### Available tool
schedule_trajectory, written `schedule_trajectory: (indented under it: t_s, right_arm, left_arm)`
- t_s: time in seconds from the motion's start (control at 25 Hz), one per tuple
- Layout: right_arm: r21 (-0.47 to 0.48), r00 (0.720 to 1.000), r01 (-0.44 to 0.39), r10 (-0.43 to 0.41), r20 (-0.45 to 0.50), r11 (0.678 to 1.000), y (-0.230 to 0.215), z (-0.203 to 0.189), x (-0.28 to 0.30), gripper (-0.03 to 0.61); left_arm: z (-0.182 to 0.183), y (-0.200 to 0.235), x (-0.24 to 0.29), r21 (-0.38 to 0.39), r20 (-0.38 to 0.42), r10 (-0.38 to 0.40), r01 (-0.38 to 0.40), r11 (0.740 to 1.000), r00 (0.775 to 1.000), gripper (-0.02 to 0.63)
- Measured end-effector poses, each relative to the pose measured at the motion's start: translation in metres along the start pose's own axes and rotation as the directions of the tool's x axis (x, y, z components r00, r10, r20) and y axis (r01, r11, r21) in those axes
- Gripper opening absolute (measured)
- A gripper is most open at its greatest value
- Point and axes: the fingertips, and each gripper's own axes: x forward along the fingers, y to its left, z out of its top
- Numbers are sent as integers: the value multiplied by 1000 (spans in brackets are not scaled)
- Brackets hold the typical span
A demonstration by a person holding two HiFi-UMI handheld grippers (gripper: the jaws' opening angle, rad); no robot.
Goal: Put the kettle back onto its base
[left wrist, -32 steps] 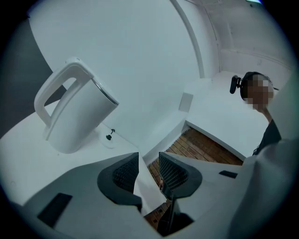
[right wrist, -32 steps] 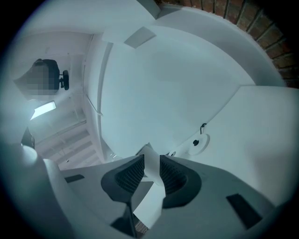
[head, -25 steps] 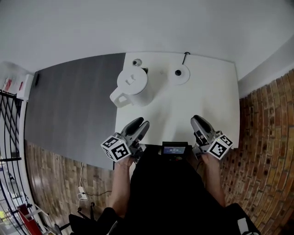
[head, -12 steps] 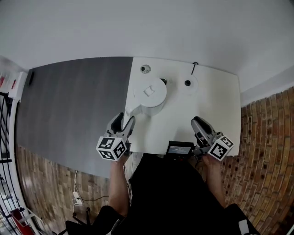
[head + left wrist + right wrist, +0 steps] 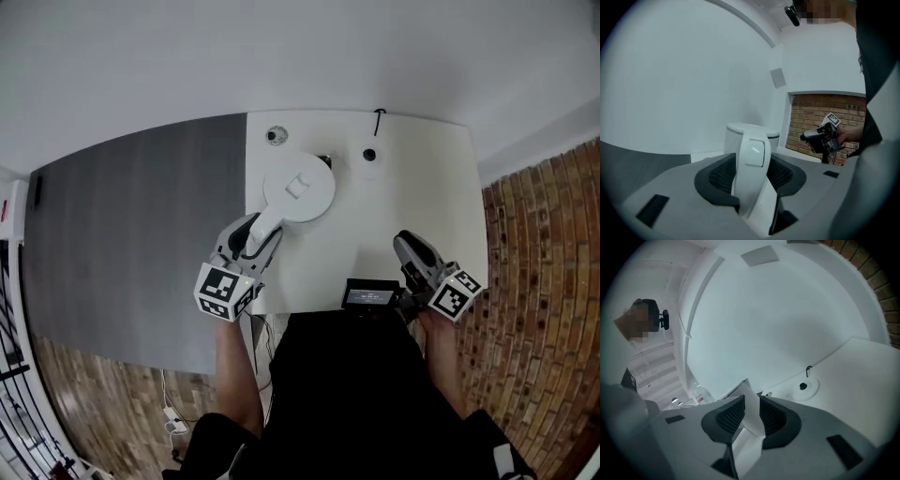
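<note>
The white kettle [image 5: 298, 187] stands on the white table [image 5: 422, 206], its handle [image 5: 265, 223] pointing at the near left. My left gripper [image 5: 255, 232] has the handle [image 5: 752, 173] between its jaws, which have just been closing, and both pads lie against its sides. The round white base [image 5: 368, 155], with a black centre, sits empty to the right of the kettle, near the back edge. My right gripper [image 5: 406, 246] hovers over the front right of the table, open, with nothing between its fingers. From that gripper's view the base [image 5: 805, 386] lies far ahead.
A small round object [image 5: 275, 135] lies behind the kettle at the back left corner. The base's dark cord [image 5: 378, 117] runs over the back edge. A black device [image 5: 367, 296] sits at the front edge. Grey floor lies left of the table, brick on the right.
My left gripper has swung from the table's front edge up to the kettle, and the handle now sits between its jaws. The right gripper has barely shifted.
</note>
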Motion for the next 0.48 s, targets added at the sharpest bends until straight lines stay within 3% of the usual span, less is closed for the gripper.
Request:
schedule_trajectory:
  t_s: [0.08,0.28,0.48]
  right_arm:
    - [2,1000,11,-11,0,1000,-4,1,-1,100]
    - [10,1000,-8,8,-12,1000,-12,3,9,100]
    - [18,999,-52,52,-16,998,-18,16,22,100]
  left_arm:
    - [-1,-4,4,17,-26,-16,16,1000,1000,177]
    - [-1,-12,9,23,-54,-45,46,999,998,164]
    - [10,-19,17,-23,-52,13,-14,1000,999,161]
